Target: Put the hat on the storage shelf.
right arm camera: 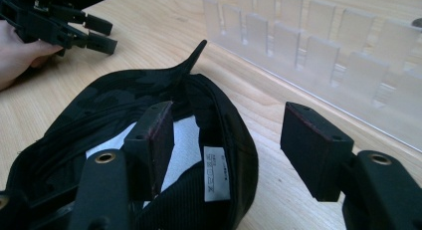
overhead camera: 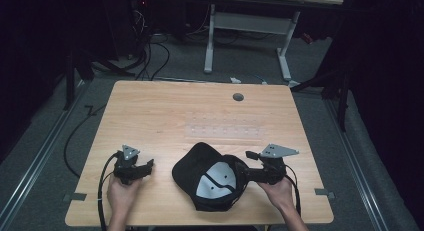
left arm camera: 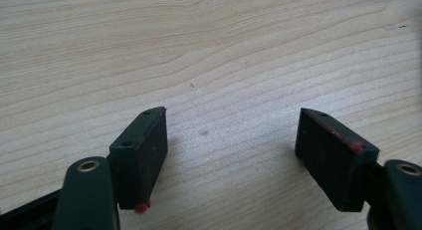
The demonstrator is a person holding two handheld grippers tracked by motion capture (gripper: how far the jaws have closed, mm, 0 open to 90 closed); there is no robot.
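The right gripper [right arm camera: 226,140] stood with its jaws wide apart, straddling the rear rim of an upturned black baseball cap [right arm camera: 119,115] without closing on it; one jaw sat inside the crown above the white lining and the sewn-in label [right arm camera: 216,172], the other hung outside over bare wood; beyond its tips lay a clear plastic rack of upright dividers [right arm camera: 318,51], and far across, past the cap's brim, the other hand held its tool. The left gripper [left arm camera: 231,140] was likewise spread wide and held nothing, only pale wood grain of the table [left arm camera: 209,56] lying between and ahead of its jaws; in the high view it [overhead camera: 145,167] rested low on the tabletop, well apart from the cap [overhead camera: 207,176], whose far side met the right gripper [overhead camera: 246,173].
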